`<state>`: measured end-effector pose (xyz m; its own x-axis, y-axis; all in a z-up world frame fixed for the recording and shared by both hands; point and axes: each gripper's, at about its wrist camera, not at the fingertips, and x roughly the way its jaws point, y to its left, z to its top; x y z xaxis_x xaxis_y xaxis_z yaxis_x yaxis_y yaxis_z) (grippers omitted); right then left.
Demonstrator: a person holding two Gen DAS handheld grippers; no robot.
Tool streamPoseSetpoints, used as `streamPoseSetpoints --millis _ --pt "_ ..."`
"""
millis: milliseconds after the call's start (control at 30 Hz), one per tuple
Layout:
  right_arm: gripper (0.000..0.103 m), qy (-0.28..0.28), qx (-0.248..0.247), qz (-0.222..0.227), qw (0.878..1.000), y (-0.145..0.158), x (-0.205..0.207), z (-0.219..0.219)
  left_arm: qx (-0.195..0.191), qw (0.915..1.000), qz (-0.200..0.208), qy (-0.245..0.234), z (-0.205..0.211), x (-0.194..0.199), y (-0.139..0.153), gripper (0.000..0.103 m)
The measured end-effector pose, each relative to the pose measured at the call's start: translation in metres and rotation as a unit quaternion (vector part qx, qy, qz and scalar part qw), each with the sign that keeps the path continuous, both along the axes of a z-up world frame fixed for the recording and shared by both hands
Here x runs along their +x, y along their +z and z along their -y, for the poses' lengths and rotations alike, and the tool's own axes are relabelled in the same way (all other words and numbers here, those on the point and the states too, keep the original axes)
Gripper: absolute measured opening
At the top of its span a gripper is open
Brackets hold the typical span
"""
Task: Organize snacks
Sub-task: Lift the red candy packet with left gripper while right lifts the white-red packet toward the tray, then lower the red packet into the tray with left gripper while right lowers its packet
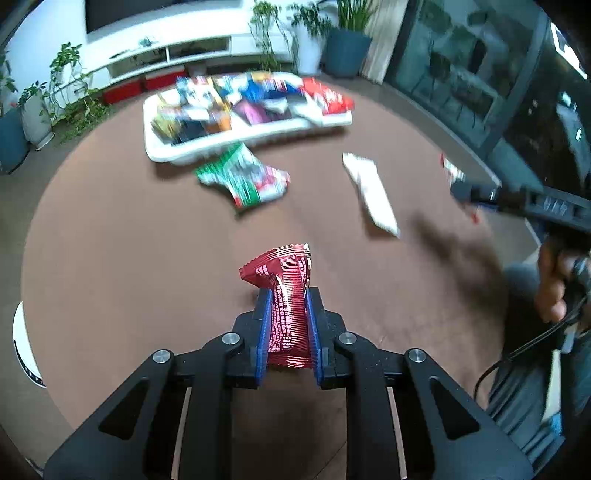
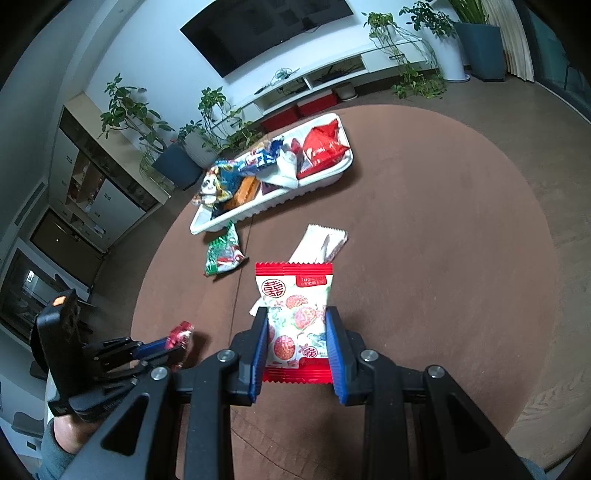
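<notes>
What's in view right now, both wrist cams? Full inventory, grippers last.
white tray: 1, white, far side of the table, heaped with mixed snack packets
green packet: 1, green, white and red, on the table just in front of the tray
white packet: 1, white, flat on the table right of the green one
red packet: 1, dark red, crumpled, in the left gripper
lychee-print packet: 1, white with red ends, in the right gripper
round table: 1, brown
potted plants: several, green, along the far wall
TV: 1, black, on the wall
left gripper: black with blue pads, shut on the red packet
right gripper: same build, shut on the lychee-print packet
</notes>
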<state>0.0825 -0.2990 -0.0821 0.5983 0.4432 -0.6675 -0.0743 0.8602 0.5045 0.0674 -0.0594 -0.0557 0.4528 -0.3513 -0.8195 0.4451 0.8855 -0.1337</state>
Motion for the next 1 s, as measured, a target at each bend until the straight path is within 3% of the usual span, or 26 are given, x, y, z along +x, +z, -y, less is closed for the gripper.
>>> streamPoseSetpoints --millis 133,367,567,733,1000 --pt "0.031 0.0 0.0 0.009 1.0 0.015 0.009 0.002 -0.042 0.9988 0.018 0.016 -0.019 0.02 0.029 0.016" --pt "0.031 -0.001 -0.015 0.043 0.999 0.062 0.049 0.002 -0.107 0.9921 0.044 0.049 -0.042 0.095 0.077 0.017" --pt "0.031 0.018 -0.042 0.063 0.997 0.094 0.113 -0.024 -0.114 0.9902 0.05 0.062 -0.032 0.164 0.093 0.017" --pt "0.031 0.036 -0.062 0.031 0.997 0.083 0.178 -0.042 -0.112 0.9906 0.043 0.066 -0.011 0.215 0.092 0.017" --pt "0.031 0.031 -0.09 -0.015 0.995 0.044 0.247 -0.045 -0.076 0.9948 0.015 0.066 0.036 0.268 0.045 0.017"
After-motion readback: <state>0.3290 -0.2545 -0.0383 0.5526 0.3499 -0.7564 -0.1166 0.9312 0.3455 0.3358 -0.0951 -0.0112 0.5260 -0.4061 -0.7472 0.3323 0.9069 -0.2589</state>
